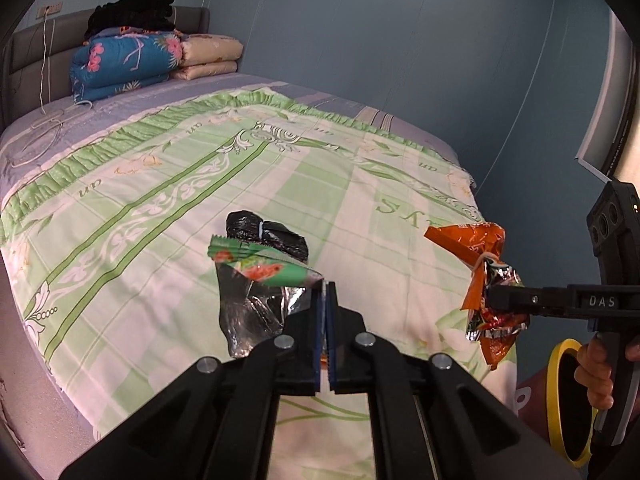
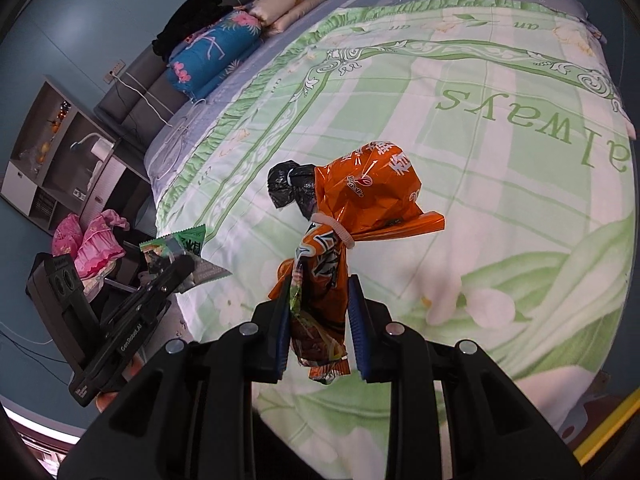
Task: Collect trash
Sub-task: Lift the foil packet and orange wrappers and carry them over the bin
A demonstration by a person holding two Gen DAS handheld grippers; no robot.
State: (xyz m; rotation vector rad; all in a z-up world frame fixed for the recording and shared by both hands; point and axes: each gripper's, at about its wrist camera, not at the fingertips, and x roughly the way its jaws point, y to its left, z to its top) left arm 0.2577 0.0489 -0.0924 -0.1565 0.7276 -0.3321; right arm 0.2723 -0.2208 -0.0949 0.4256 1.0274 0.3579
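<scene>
Left gripper (image 1: 325,286) jaws pinching green wrapper (image 1: 256,268), right gripper (image 2: 320,304) jaws clamping crumpled orange wrapper (image 2: 360,200).

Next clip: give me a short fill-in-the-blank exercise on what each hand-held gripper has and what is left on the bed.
1. The left hand-held gripper pinches a ____ snack wrapper.
2. The right hand-held gripper grips a crumpled ____ snack bag.
3. The black bag lying on the quilt is tied with a ____ band.

Missing words: green; orange; white

Green-and-white floral bedspread (image 1: 280,184), orange wrapper (image 2: 360,200), green wrapper (image 1: 260,266), black bag (image 1: 276,236).
</scene>
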